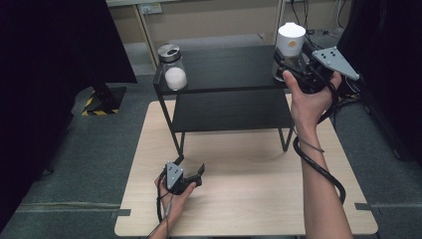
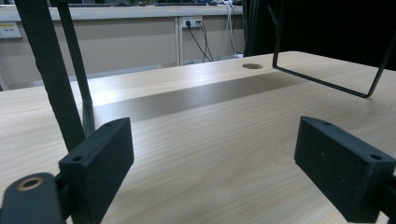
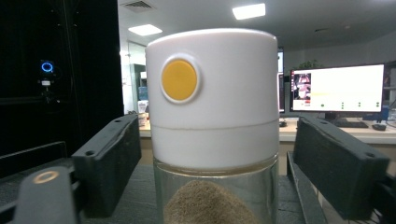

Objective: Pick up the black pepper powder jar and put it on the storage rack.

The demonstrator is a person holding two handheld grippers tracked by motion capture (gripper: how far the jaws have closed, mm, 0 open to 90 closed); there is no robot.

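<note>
Atop a black shelf (image 1: 224,67), the white-capped jar (image 3: 212,121) stood between the released right tool's (image 3: 215,168) parted jaws, untouched.

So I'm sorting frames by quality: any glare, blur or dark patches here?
High view: dark at both upper corners, soft sheen on the wooden table. Left gripper view: a shadow band crosses the tabletop, near fingers slightly soft. Right gripper view: white-lidded jar sharp, bright ceiling lights and monitor behind.

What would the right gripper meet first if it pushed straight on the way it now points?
The white-capped jar on the black shelf. It already stands between the open jaws of the right gripper, with gaps on both sides, so probably the gripper's inner body would soon bump the glass.
</note>
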